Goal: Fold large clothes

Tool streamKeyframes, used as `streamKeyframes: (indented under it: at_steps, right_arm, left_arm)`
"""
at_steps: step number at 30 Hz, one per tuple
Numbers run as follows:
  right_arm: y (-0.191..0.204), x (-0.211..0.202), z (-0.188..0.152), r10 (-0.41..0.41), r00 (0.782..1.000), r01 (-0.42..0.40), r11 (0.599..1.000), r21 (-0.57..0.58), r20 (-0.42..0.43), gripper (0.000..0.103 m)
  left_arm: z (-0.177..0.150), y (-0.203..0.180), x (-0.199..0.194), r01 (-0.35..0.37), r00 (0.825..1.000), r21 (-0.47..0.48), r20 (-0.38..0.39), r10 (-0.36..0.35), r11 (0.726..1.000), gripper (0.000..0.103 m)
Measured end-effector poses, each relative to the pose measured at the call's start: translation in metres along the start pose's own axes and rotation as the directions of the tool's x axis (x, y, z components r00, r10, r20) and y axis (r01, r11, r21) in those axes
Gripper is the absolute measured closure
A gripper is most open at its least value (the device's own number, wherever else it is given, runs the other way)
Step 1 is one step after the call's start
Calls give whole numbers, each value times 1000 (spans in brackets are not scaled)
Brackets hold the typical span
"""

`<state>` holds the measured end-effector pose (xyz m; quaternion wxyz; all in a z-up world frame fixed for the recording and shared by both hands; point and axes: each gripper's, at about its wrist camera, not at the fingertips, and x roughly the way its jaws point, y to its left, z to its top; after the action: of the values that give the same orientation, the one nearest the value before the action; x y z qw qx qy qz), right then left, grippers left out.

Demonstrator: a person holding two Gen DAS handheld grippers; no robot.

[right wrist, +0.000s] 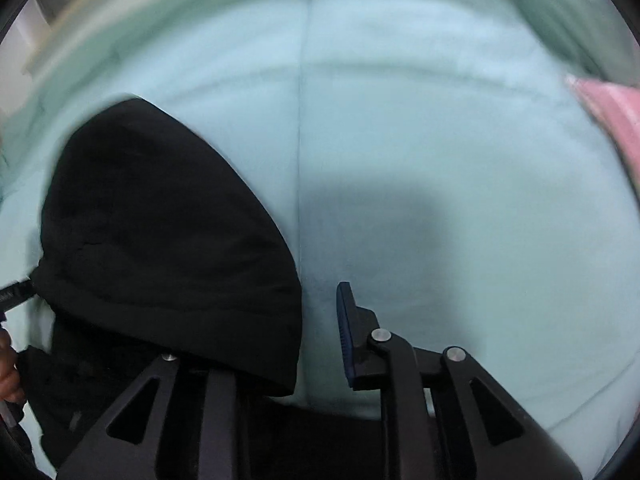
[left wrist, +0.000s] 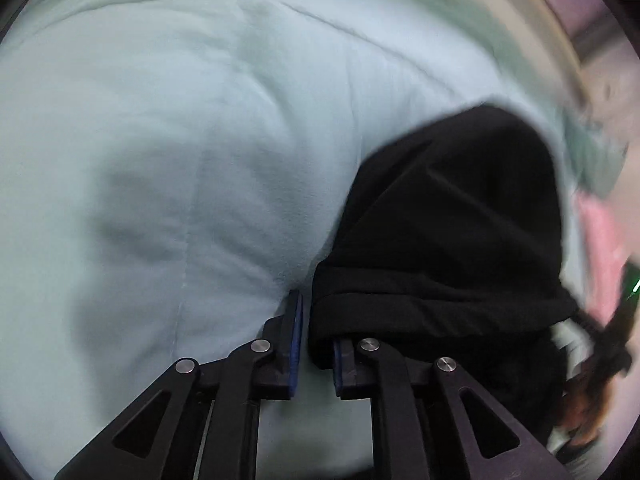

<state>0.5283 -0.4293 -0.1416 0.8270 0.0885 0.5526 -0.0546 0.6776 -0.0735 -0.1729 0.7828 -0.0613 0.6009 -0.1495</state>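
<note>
One black garment [left wrist: 448, 232] lies on one pale green sheet [left wrist: 160, 120], at the right of the left wrist view and at the left of the right wrist view. Two grippers show, the left gripper [left wrist: 316, 344] and the right gripper [right wrist: 320, 344], each with two fingers. One pink cloth [right wrist: 616, 120] sits at the right edge of the right wrist view.

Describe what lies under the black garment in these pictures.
The black garment lies on a pale green sheet, which spreads out around it on the sides in view. Whatever is beneath its middle is covered. Its hem also drapes over part of each gripper.
</note>
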Motion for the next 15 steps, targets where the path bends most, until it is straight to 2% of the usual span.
streamKeyframes:
  at_steps: [1,2,4,6,9,11,13,15]
  right_arm:
    - [3,1,2,-15,1000,15,1000,-9,-4,82]
    - [5,0,3,-25,1000,25,1000,-18,-8,82]
    - [3,-9,3,-17,1000,17,999,-32,0,79]
    - [-1,-24,-2,-19,1000,19,999,-41,9,60]
    - [-11,-52,-17,44,999,-43,999,-30,30,48]
    - [-11,-69,-25,79,996,-78,997,-29,38,48]
    - [-6,-85,-30,117,991,-115,992,-46,61,48]
    - [6,-105,-26,147,984,-139,987,-85,97,47]
  left_arm:
    - [0,-17,0,-83,997,99,11,82,992,88]
    - [-3,-34,-3,-175,985,200,41,170,964,88]
    - [-12,-52,-15,-257,966,306,112,234,917,88]
    - [-24,-53,-30,-247,968,334,135,213,910,88]
    - [-38,-39,-57,-171,982,298,135,136,939,86]
    - [-44,-31,-76,-145,984,250,141,112,957,85]
    - [-45,-34,-99,-156,974,224,199,112,962,85]
    - [-41,-41,-119,-120,966,212,248,66,970,85]
